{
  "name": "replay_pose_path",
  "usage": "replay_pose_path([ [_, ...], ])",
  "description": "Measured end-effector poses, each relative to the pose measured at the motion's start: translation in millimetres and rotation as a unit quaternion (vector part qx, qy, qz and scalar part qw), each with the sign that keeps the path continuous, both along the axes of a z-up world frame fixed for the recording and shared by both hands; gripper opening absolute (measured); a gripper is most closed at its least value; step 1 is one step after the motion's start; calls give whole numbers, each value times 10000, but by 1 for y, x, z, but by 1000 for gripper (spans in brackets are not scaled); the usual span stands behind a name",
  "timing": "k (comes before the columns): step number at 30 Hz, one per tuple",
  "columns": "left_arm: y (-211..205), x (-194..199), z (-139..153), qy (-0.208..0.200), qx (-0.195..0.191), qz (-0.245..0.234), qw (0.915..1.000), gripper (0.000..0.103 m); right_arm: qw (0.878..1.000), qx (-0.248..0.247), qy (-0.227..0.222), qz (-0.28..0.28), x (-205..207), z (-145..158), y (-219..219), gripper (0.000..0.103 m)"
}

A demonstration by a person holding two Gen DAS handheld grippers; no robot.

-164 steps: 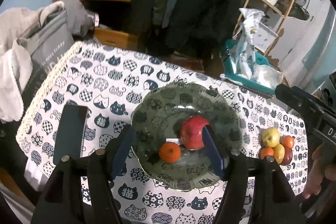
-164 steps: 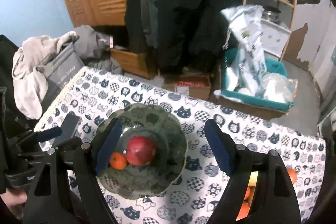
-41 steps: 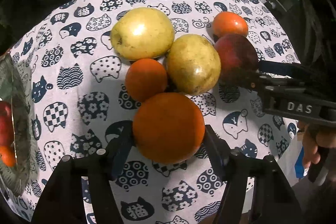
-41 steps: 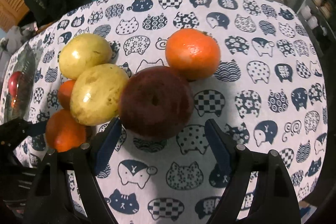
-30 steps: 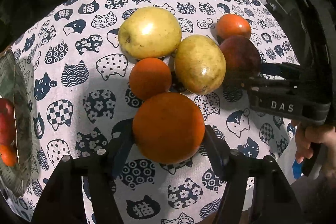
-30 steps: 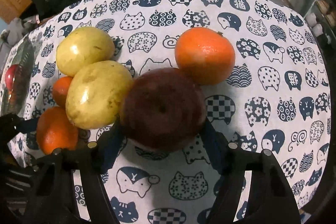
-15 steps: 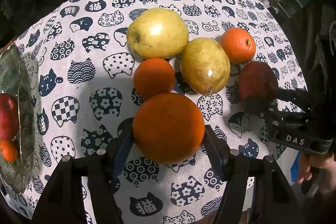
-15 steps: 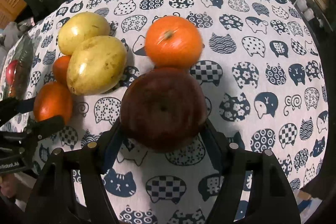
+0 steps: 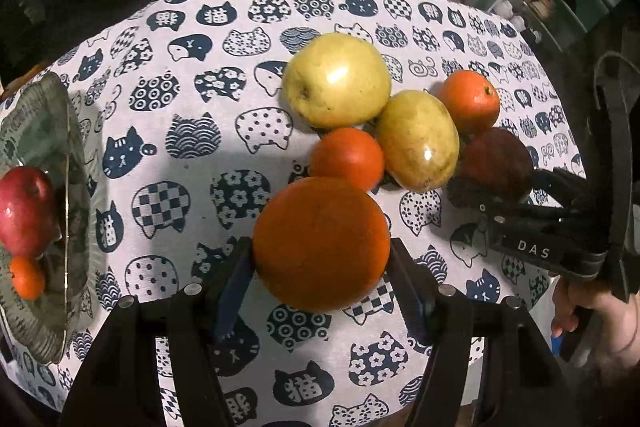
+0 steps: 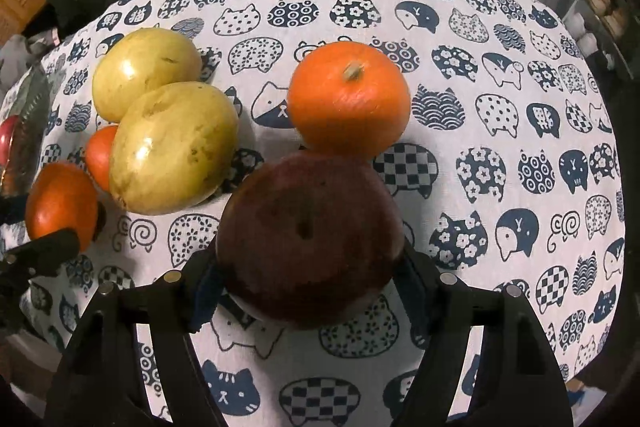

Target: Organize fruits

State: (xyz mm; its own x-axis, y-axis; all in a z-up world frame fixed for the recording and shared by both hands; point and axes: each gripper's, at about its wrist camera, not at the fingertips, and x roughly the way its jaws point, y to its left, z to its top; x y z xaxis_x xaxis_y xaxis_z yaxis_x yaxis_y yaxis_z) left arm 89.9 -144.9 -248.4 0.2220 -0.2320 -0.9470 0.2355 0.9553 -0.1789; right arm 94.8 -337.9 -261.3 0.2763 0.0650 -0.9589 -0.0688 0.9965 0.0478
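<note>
Left gripper (image 9: 322,267): clamped on large orange (image 9: 320,243), base hidden.
Right gripper (image 10: 308,275): jaws opening around dark red apple (image 10: 310,239); pad contact unclear.
Glass plate (image 9: 60,131): cut off at left edge, holding red apple (image 9: 24,211).
Cat-print tablecloth (image 10: 500,147): carrying the remaining fruits.

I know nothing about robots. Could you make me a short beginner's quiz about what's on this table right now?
1. True or false: the left gripper is clamped on a yellow fruit.
2. How many fruits lie on the glass plate? A) one B) two C) four
3. Fill in: the tablecloth is printed with ___ faces.

Key: 1 false, it grips the large orange. 2 B. 3 cat.
</note>
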Motion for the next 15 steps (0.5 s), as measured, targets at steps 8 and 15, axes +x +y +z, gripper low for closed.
replay_pose_path([
  [8,4,2,11,-224,26,102,9997,67,9996,-78,-193,-195,-6,5,-4,73],
  [15,7,2,27,-438,-9,138,9989,67,9983,-65,-513,-251,-8,31,-1,73],
])
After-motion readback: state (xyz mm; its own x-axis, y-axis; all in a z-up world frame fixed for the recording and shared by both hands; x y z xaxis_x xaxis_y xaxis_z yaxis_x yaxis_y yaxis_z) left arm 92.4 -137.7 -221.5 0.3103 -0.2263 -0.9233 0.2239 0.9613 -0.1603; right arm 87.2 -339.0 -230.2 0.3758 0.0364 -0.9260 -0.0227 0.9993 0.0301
